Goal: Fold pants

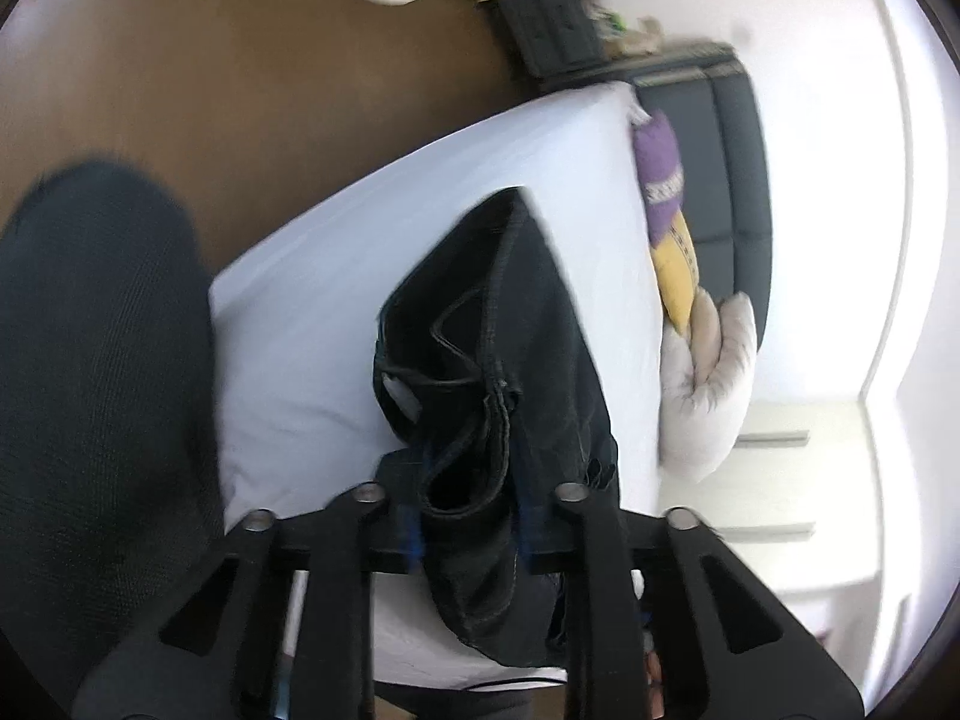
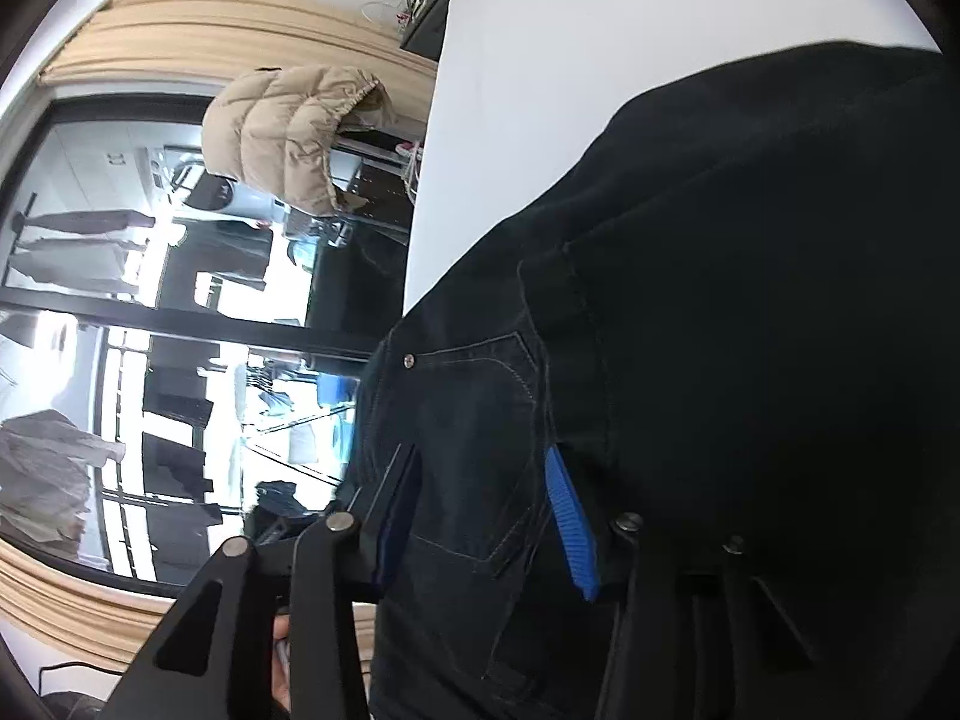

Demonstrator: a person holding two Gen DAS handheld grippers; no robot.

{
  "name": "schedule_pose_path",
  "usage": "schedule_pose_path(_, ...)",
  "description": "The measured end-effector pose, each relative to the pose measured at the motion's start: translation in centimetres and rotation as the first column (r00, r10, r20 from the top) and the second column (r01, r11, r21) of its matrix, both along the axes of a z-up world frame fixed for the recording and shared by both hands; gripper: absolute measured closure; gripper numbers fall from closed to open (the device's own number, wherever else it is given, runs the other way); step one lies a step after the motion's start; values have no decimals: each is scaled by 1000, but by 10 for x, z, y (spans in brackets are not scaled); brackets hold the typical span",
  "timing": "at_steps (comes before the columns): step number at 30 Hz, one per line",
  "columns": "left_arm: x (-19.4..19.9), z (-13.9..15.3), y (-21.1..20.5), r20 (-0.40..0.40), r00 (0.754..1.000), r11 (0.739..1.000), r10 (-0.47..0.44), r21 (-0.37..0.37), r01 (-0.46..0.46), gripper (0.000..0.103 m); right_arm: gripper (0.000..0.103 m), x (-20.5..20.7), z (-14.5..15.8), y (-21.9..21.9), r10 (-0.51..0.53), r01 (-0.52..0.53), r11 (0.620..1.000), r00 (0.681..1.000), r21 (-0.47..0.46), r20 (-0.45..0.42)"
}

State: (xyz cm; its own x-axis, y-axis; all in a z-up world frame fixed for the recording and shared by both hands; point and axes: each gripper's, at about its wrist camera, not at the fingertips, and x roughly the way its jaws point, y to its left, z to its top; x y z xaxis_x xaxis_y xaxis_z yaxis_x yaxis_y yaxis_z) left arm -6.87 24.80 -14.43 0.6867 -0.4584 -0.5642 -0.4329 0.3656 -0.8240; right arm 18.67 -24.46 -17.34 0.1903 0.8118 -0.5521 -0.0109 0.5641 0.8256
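Note:
The pants (image 1: pixel 510 360) are dark denim jeans, held up off a white table (image 1: pixel 336 276). In the left wrist view my left gripper (image 1: pixel 471 516) is shut on a bunched seam of the pants, and the cloth hangs between its blue pads. In the right wrist view my right gripper (image 2: pixel 480 516) is shut on the pants (image 2: pixel 690 330) near a stitched pocket with a rivet. One blue pad (image 2: pixel 570 522) shows against the denim. The fabric fills the right side of that view and hides the right finger.
A dark mesh chair back (image 1: pixel 90 390) stands left of the table. A purple and yellow bag (image 1: pixel 666 210) and a white puffy cushion (image 1: pixel 714 384) lie at the table's far edge. A beige puffer jacket (image 2: pixel 294 132) hangs before a large window (image 2: pixel 150 330).

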Motion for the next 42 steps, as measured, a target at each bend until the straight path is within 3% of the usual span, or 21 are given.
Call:
schedule_pose_path(4,14,37,-16,79,993,985,-82,158,69,88,62,4,1,4,22,-22,996,1000,-84,-9)
schedule_pose_path(7,25,59,-32,122,982,963,-145,244,112,89,74,7,-5,10,54,-58,988,998,-143,-28)
schedule_pose_path(10,35,77,-50,147,967,934,-210,324,154,89,102,11,-12,8,50,-57,982,998,-183,-42)
schedule_pose_path(18,67,112,-120,189,911,850,-367,466,245,90,103,13,-28,4,62,-77,973,995,-217,-78)
schedule_pose_path(25,93,137,-213,198,816,741,-544,568,356,90,103,7,-39,-5,34,-43,986,997,-158,-62)
schedule_pose_path(28,103,138,-255,173,773,691,-610,594,412,90,103,1,-25,-9,56,-56,989,998,-137,1)
schedule_pose_path(29,106,139,-269,163,758,668,-632,610,426,90,94,-1,-17,-16,46,-43,990,999,-131,18)
schedule_pose_path(31,108,139,-295,144,730,626,-668,640,446,90,76,-9,9,-49,-35,35,999,995,-3,88)
schedule_pose_path(32,109,138,-306,134,720,610,-681,648,456,90,49,-13,21,-68,-76,68,995,991,74,114)
schedule_pose_path(33,111,136,-320,120,708,591,-696,656,470,90,32,-16,33,-83,-103,88,990,984,108,143)
schedule_pose_path(36,115,127,-350,86,678,547,-730,668,505,90,18,-21,56,-107,-99,73,989,975,131,199)
schedule_pose_path(42,119,115,-415,1,590,402,-808,732,550,90,18,-20,49,-102,-22,0,992,984,128,176)
